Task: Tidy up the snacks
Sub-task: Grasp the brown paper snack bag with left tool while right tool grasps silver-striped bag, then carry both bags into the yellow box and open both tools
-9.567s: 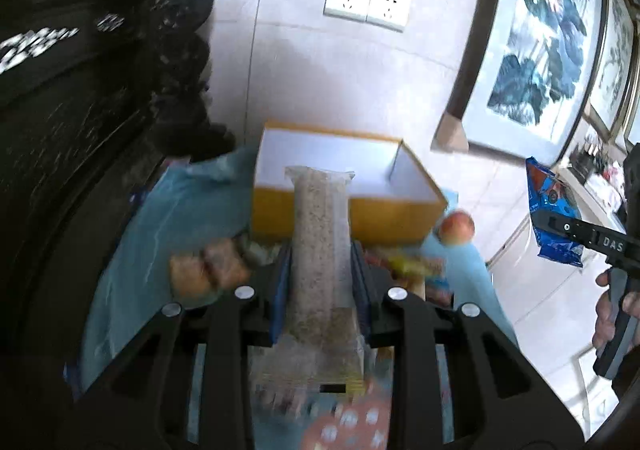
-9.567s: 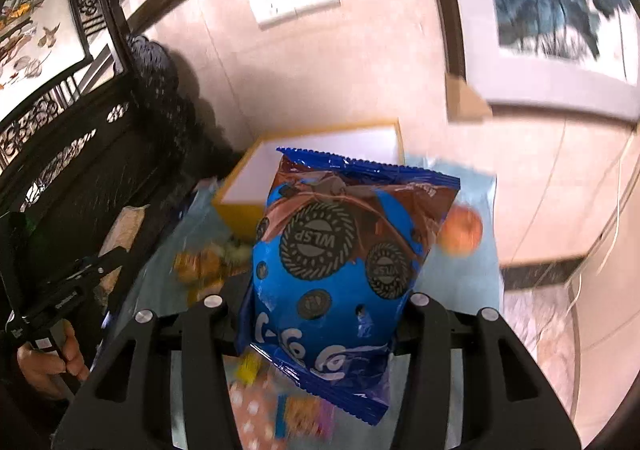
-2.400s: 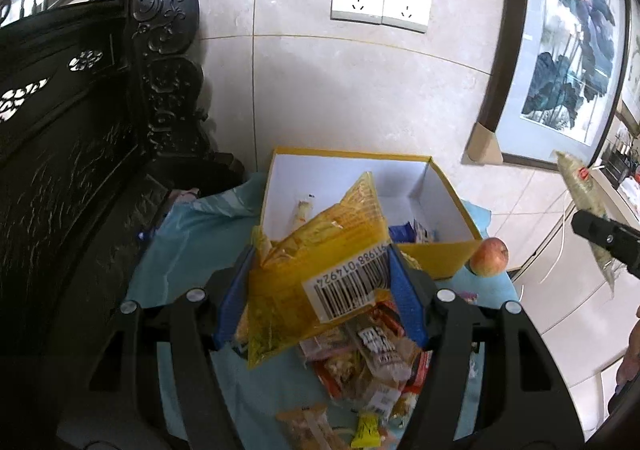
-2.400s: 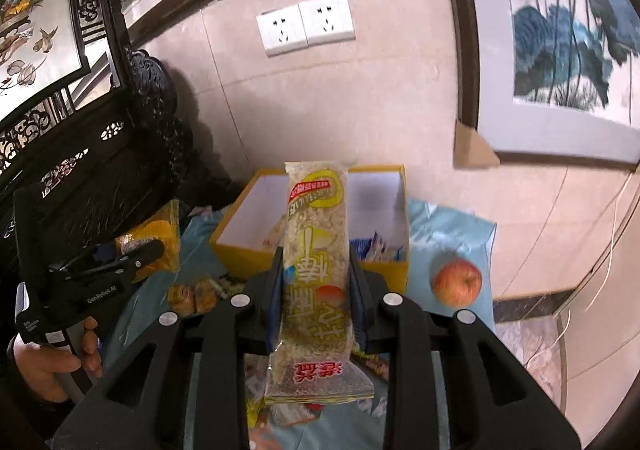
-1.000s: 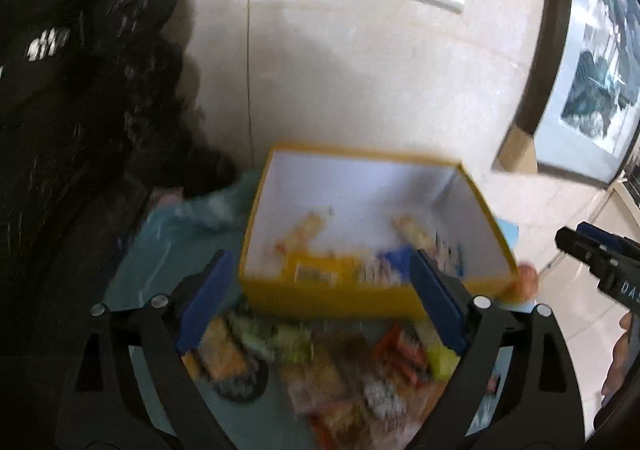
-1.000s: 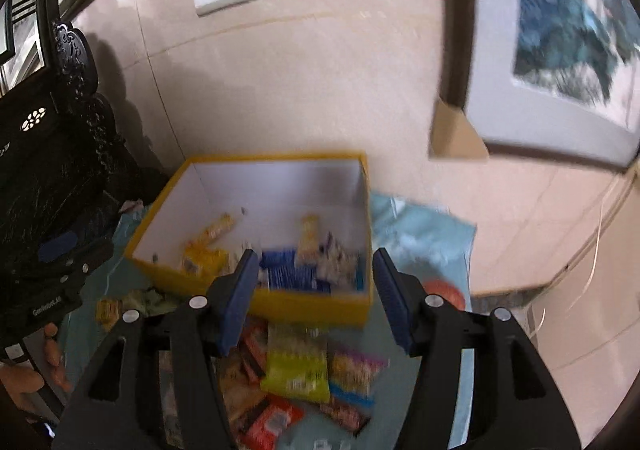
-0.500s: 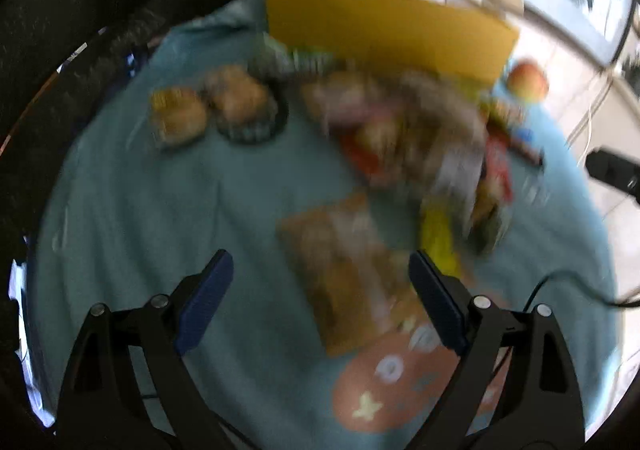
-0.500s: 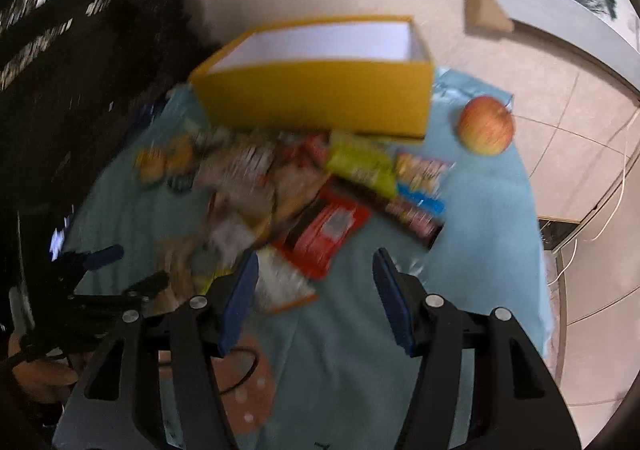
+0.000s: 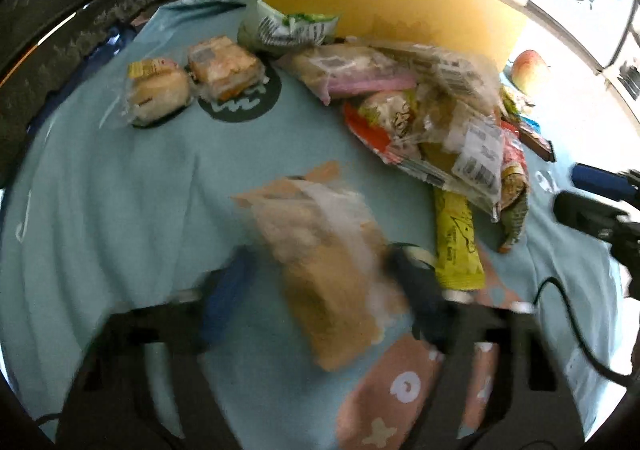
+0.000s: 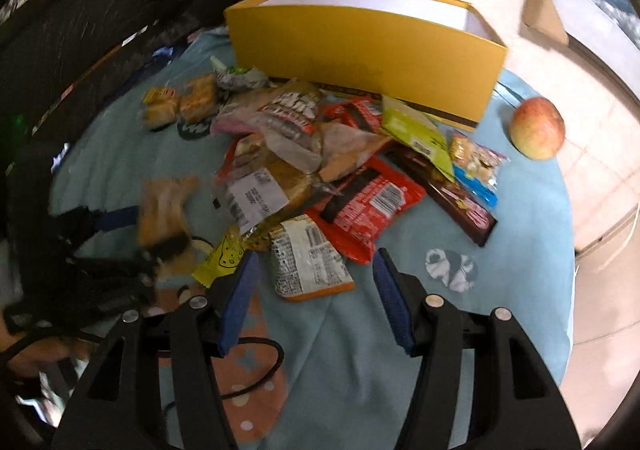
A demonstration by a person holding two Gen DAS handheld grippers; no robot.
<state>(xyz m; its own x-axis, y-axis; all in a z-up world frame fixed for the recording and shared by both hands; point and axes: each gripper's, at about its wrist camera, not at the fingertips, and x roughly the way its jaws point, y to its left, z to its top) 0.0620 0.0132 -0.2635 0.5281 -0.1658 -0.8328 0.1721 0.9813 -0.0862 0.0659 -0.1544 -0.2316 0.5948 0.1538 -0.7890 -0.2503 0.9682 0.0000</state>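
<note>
A tan biscuit packet [image 9: 312, 234] lies on the teal cloth [image 9: 120, 190]. My left gripper [image 9: 324, 290] straddles it and its jaws are closing, blurred, with a gap still showing at the left pad. In the right wrist view the left gripper [image 10: 140, 234] sits over that same packet [image 10: 164, 202]. My right gripper [image 10: 316, 290] is open just above a white and orange packet [image 10: 308, 262], whose near end lies between the fingers untouched. A pile of snacks [image 10: 320, 162] spreads in front of the yellow box [image 10: 360, 50].
An apple [image 10: 538, 128] rests right of the box. Two wrapped cakes [image 9: 156, 90] and a green packet [image 9: 288, 30] lie at the far left. A black cable [image 10: 256, 366] loops near the front edge. Dark carved furniture [image 10: 80, 10] stands along the left.
Both grippers dropped from over the box to the cloth. The left jaws, wide half a second ago, have narrowed around the tan packet. The right jaws kept their width.
</note>
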